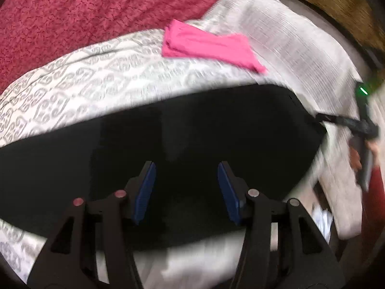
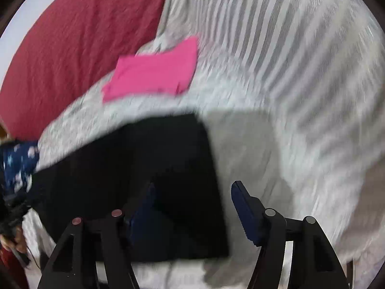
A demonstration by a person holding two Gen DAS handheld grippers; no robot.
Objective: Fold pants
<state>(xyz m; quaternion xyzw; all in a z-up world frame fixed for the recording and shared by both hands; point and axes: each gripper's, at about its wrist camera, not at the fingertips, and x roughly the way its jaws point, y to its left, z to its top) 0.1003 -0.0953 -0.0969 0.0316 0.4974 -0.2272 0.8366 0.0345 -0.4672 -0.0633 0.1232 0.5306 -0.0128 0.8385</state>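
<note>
Black pants point(image 1: 192, 132) lie flat across the patterned white bed cover point(image 1: 96, 77), folded into a wide band. My left gripper point(image 1: 186, 187) is open just above the pants' near part, holding nothing. In the right wrist view the pants point(image 2: 144, 168) end in a straight right edge. My right gripper point(image 2: 192, 207) is open over that right end, its left finger over the black cloth and its right finger point(image 2: 243, 207) over the white cover. The right gripper also shows at the far right of the left wrist view point(image 1: 361, 130). Both views are blurred by motion.
A folded pink garment point(image 1: 211, 45) lies on the cover beyond the pants; it also shows in the right wrist view point(image 2: 154, 72). A dark red blanket point(image 1: 84, 12) covers the far bed. A wooden floor point(image 1: 336, 0) shows past the bed's right edge. A star-patterned blue sleeve point(image 2: 19, 163) is at the left.
</note>
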